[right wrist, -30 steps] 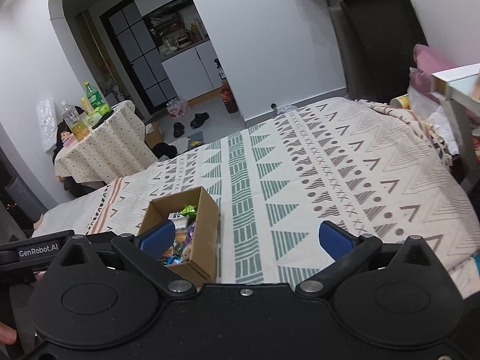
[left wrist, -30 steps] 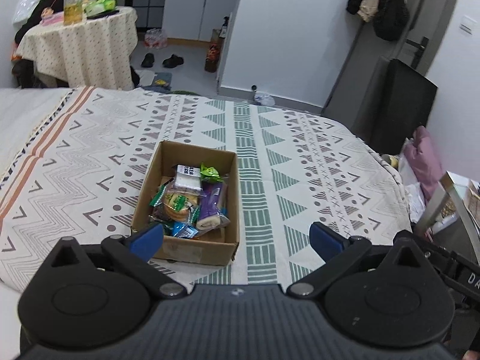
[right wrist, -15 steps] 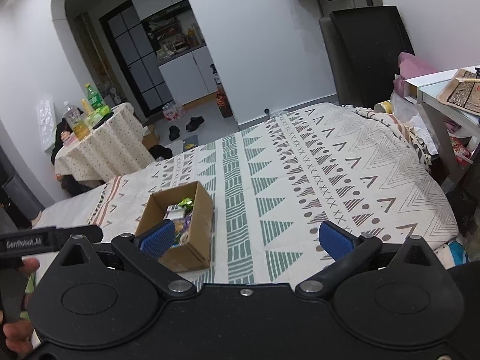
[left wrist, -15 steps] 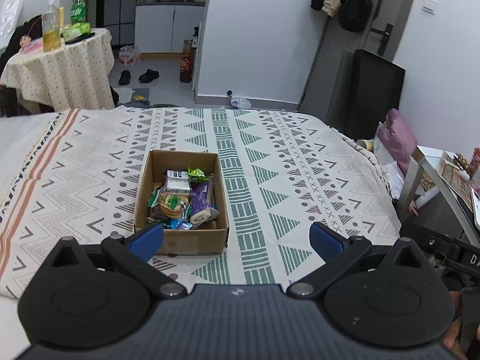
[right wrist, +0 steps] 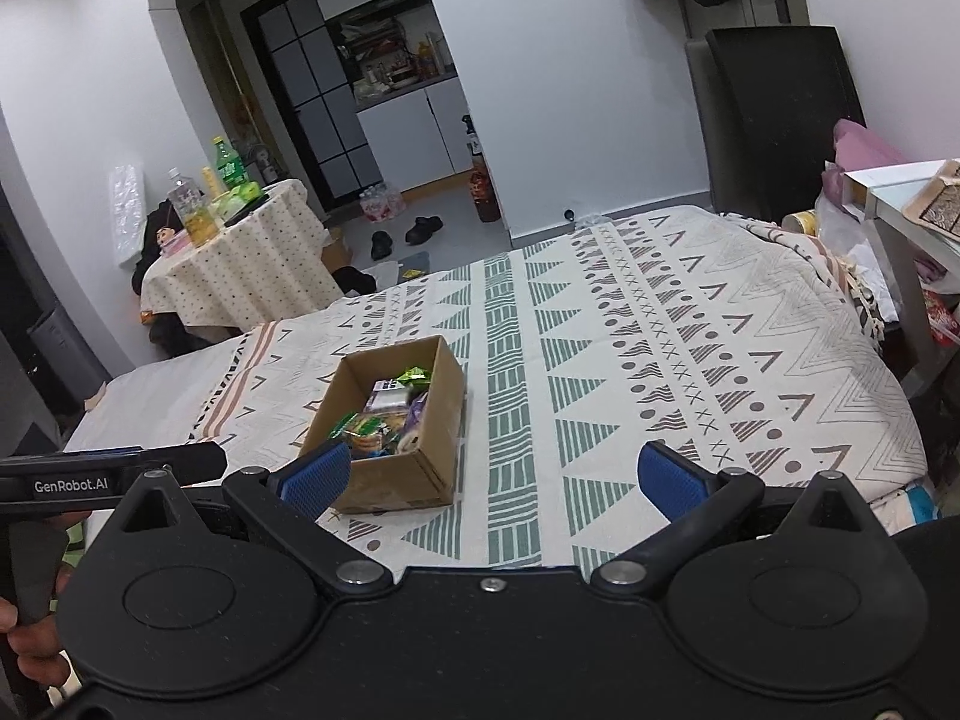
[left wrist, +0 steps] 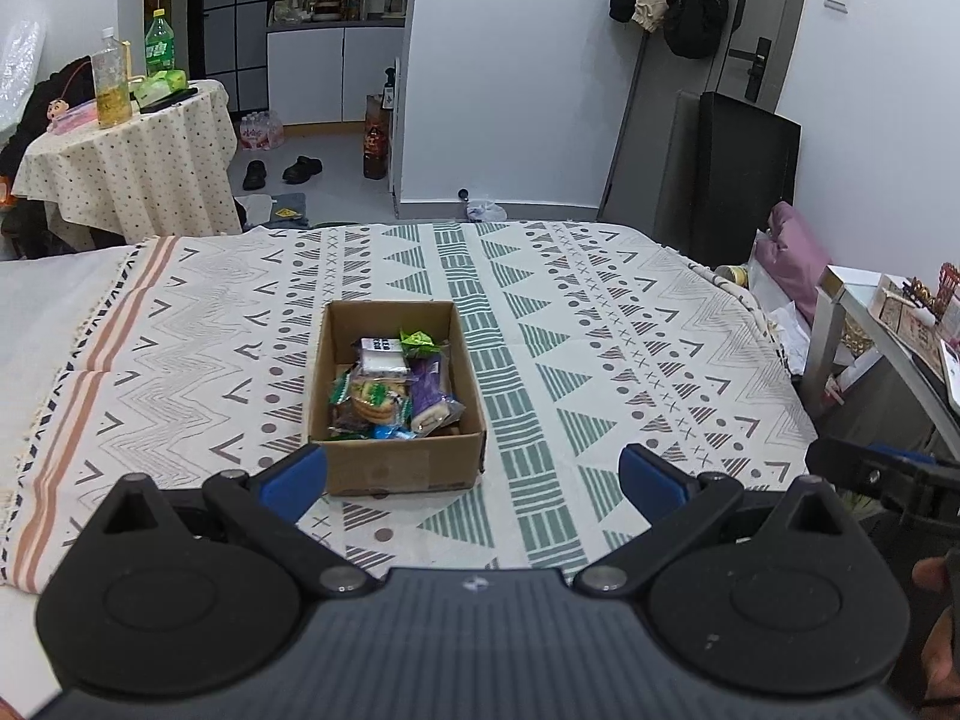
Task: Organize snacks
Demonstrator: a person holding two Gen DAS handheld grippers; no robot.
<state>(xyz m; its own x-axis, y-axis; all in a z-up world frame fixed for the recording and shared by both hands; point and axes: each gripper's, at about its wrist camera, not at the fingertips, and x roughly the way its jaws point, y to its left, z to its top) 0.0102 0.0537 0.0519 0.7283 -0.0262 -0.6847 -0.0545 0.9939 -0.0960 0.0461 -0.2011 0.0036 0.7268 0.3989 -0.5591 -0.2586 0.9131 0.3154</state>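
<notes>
The cardboard box [left wrist: 396, 402] sits on the bed [left wrist: 600, 360], on the patterned blanket toward the near edge and left of the green striped band, and the snacks [left wrist: 393, 393] lie piled inside it: a white packet at the far end, a green wrapper beside it, a purple one along the right wall, a clear pack of round biscuits in the middle. What lies under the pile I cannot see, and the near wall of the box hides the bottom layer. From my right wrist view the box [right wrist: 390, 420] is turned at an angle, and its near left corner is covered by one blue pad. My left tool [left wrist: 474, 474] is spread wide and holds nothing; its left pad overlaps the box's near left corner in the picture, but whether it touches the cardboard I cannot tell. My right tool [right wrist: 495, 474] is likewise spread wide and empty, over the bed's near edge. The left tool's black body shows at the left border of the right view, its far end cut off, and part of my hand [right wrist: 24, 636] grips its handle there. Beyond the foot of the bed stands a round table [left wrist: 129, 174] under a dotted cloth with bottles on top; their labels are too small to read.
</notes>
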